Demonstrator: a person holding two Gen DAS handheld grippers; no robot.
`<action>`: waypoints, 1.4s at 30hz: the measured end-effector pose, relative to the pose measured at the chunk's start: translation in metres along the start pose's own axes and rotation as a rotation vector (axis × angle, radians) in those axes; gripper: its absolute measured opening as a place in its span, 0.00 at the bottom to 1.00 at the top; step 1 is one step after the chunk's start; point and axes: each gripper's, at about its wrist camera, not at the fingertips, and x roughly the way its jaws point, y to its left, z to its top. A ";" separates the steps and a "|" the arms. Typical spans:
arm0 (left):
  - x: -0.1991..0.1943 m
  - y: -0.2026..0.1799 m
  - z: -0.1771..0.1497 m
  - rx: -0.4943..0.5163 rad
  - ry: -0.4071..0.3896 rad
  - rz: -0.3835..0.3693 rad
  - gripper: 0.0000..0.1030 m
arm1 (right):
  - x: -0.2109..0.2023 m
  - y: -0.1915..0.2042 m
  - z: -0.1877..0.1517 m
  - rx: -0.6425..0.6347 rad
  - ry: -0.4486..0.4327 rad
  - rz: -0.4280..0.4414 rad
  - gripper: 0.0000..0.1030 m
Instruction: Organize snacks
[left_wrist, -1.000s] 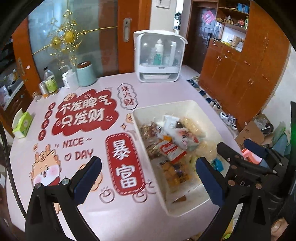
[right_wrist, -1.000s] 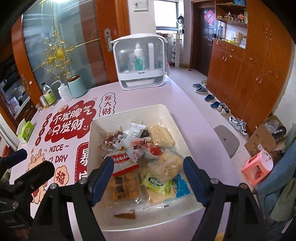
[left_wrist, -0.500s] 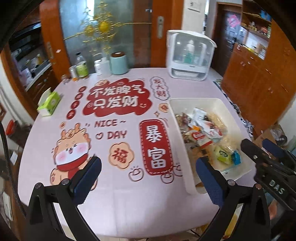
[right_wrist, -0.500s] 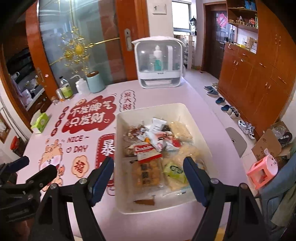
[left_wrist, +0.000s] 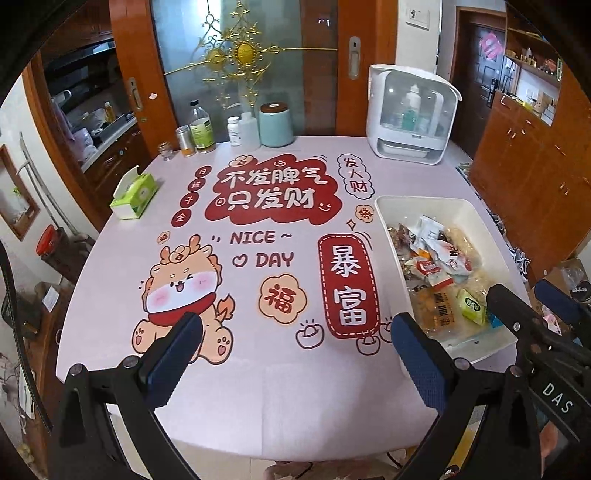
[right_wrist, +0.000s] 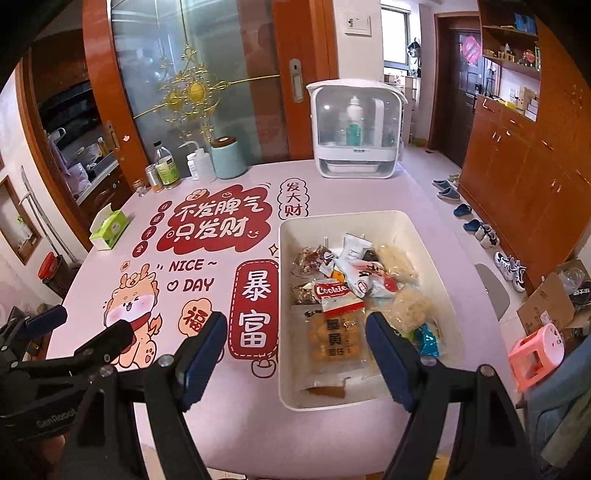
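Note:
A white bin (right_wrist: 436, 258) stands on the right side of the pink table and holds several packaged snacks (right_wrist: 354, 291), among them a red cookie pack (right_wrist: 334, 293) and a clear pack of yellow pastries (right_wrist: 334, 341). The bin also shows in the left wrist view (left_wrist: 491, 236). My left gripper (left_wrist: 295, 354) is open and empty above the table's front edge, left of the bin. My right gripper (right_wrist: 295, 354) is open and empty above the bin's near left corner. The right gripper shows at the right edge of the left wrist view (left_wrist: 532, 306).
A white countertop cabinet with bottles (right_wrist: 356, 129) stands at the table's back. A teal canister (right_wrist: 229, 157), bottles (right_wrist: 166, 166) and a green tissue box (right_wrist: 109, 229) sit at the back left. A pink stool (right_wrist: 537, 350) and shoes are on the floor at right.
Both grippers have pulled back and up from the bin, so more of the table is in view. Both stay open and empty. The snacks in the bin have not moved.

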 end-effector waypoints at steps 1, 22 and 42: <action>0.000 0.001 0.000 -0.001 0.000 0.001 0.99 | 0.000 0.001 0.000 -0.001 0.002 0.001 0.76; 0.002 0.000 0.007 0.019 -0.011 0.024 0.99 | 0.001 0.004 0.004 0.011 0.002 -0.017 0.76; 0.004 0.000 0.009 0.016 -0.002 0.024 0.99 | 0.003 0.003 0.005 0.004 0.012 -0.019 0.76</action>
